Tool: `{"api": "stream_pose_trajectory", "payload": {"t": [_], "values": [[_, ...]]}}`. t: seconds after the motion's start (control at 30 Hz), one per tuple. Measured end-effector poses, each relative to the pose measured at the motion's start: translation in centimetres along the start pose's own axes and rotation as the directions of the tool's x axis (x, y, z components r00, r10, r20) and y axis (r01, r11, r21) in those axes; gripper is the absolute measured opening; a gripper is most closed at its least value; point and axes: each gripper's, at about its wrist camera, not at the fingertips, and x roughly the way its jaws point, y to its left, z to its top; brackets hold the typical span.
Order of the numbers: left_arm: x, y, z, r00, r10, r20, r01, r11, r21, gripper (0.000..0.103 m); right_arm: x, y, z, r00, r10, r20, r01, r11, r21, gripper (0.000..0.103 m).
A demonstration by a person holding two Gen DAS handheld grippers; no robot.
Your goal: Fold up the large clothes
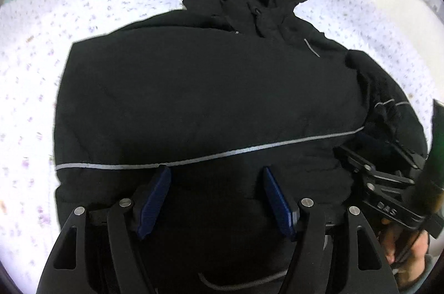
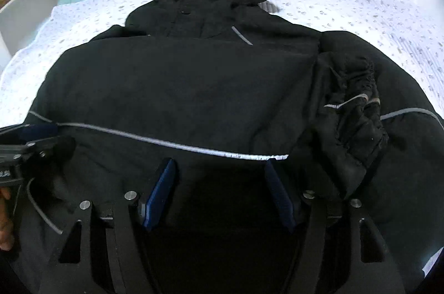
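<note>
lying under left claw [image 1: 215, 174] (spread wide): black jacket [image 1: 194, 99]

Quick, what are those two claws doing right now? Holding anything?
Left claw: open, holding nothing, above the black hooded padded jacket.
Right claw: open, holding nothing, above the same jacket.

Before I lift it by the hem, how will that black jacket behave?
The jacket looks padded, so probably bulky and fairly heavy. It is soft cloth, so it will likely sag and drape. The folded-in sleeve may slide loose.
</note>
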Motion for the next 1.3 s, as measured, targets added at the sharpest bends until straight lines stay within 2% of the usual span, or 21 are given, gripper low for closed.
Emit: {"api": "stream_pose_trajectory", "payload": {"t": [0.07, 0.2, 0.3, 0.4, 0.47, 0.6, 0.73, 0.8, 0.87, 0.9, 0.97, 1.0, 1.03, 1.1, 1.13, 1.17, 1.2, 1.27, 1.3], "values": [[-2.1, -1.2, 0.3, 1.0, -0.017, 0.004, 0.016, 1.0, 0.023, 0.07, -2.8, -0.2, -0.7, 0.998, 0.053, 0.026, -0.053, 0.999, 0.003, 0.069], [-7.2, -4.6, 2.0, 0.994, -0.082, 0.072, 0.08, 0.996, 0.041, 0.07, -10.7, -2.2, -1.6, 0.981, 0.137, 0.137, -0.138, 0.99, 0.002, 0.07], [-11.5, -8.3, 4.2, 0.978, -0.15, 0.144, 0.141, 0.987, 0.073, 0.07, -15.3, -4.9, -1.3, 0.973, 0.09, 0.212, -0.1, 0.994, 0.038, 0.077], [-14.0, -12.5, 6.2, 0.964, -0.188, 0.186, 0.166, 0.978, 0.126, 0.07, -19.6, -10.6, -1.8, 0.959, 0.059, 0.278, -0.105, 0.982, 0.156, 0.084], [-14.3, -15.0, 6.9, 0.962, -0.189, 0.199, 0.16, 0.975, 0.152, 0.07, -20.8, -14.9, -2.2, 0.956, 0.004, 0.292, -0.084, 0.962, 0.26, 0.086], [-9.3, -17.9, 8.0, 0.966, -0.211, 0.148, 0.192, 0.972, 0.133, 0.07, -21.2, -22.5, -4.3, 0.965, -0.031, 0.261, -0.086, 0.901, 0.425, 0.087], [-1.1, -18.4, 6.3, 0.985, -0.137, 0.104, 0.127, 0.987, 0.097, 0.07, -20.4, -27.4, -7.7, 0.977, -0.05, 0.208, -0.072, 0.841, 0.537, 0.087], [2.8, -18.4, 5.4, 0.988, -0.134, 0.072, 0.127, 0.988, 0.086, 0.07, -19.7, -29.6, -9.4, 0.982, -0.053, 0.183, -0.065, 0.809, 0.585, 0.087], [5.8, -18.0, 4.5, 0.985, -0.166, 0.045, 0.163, 0.984, 0.065, 0.07, -18.7, -31.4, -10.5, 0.986, -0.056, 0.16, -0.058, 0.775, 0.629, 0.087], [6.4, -17.7, 4.1, 0.982, -0.179, 0.054, 0.176, 0.983, 0.05, 0.07, -18.2, -32.2, -11.0, 0.988, -0.065, 0.141, -0.043, 0.757, 0.652, 0.087], [6.9, -16.8, 3.7, 0.971, -0.219, 0.094, 0.216, 0.976, 0.038, 0.07, -16.8, -33.4, -12.0, 0.987, -0.156, 0.042, 0.086, 0.726, 0.682, 0.087], [7.0, -16.6, 3.5, 0.968, -0.23, 0.104, 0.227, 0.973, 0.042, 0.07, -15.9, -33.9, -12.1, 0.987, -0.159, 0.025, 0.099, 0.721, 0.685, 0.087], [6.9, -16.5, 3.2, 0.964, -0.236, 0.12, 0.232, 0.971, 0.051, 0.07, -15.2, -34.4, -12.4, 0.991, -0.13, 0.033, 0.071, 0.717, 0.694, 0.087], [6.9, -16.7, 2.5, 0.962, -0.228, 0.15, 0.217, 0.972, 0.086, 0.07, -13.5, -35.3, -12.9, 0.996, -0.02, 0.085, -0.05, 0.669, 0.741, 0.087], [7.0, -16.9, 2.2, 0.962, -0.218, 0.162, 0.204, 0.974, 0.098, 0.07, -12.6, -35.9, -13.3, 0.992, 0.042, 0.121, -0.12, 0.628, 0.768, 0.087], [7.1, -17.0, 2.1, 0.963, -0.21, 0.168, 0.194, 0.975, 0.106, 0.07, -11.5, -36.6, -13.7, 0.979, 0.111, 0.171, -0.204, 0.567, 0.798, 0.087], [7.1, -17.1, 2.0, 0.963, -0.207, 0.172, 0.19, 0.976, 0.111, 0.07, -11.2, -36.9, -13.8, 0.975, 0.118, 0.19, -0.224, 0.548, 0.806, 0.088], [7.2, -16.9, 1.8, 0.96, -0.216, 0.176, 0.199, 0.974, 0.107, 0.07, -10.9, -37.5, -13.2, 0.961, 0.123, 0.246, -0.273, 0.537, 0.798, 0.087], [7.0, -16.6, 1.4, 0.959, -0.22, 0.18, 0.203, 0.973, 0.105, 0.07, -10.6, -37.8, -13.0, 0.958, 0.128, 0.258, -0.286, 0.533, 0.796, 0.083]]}}
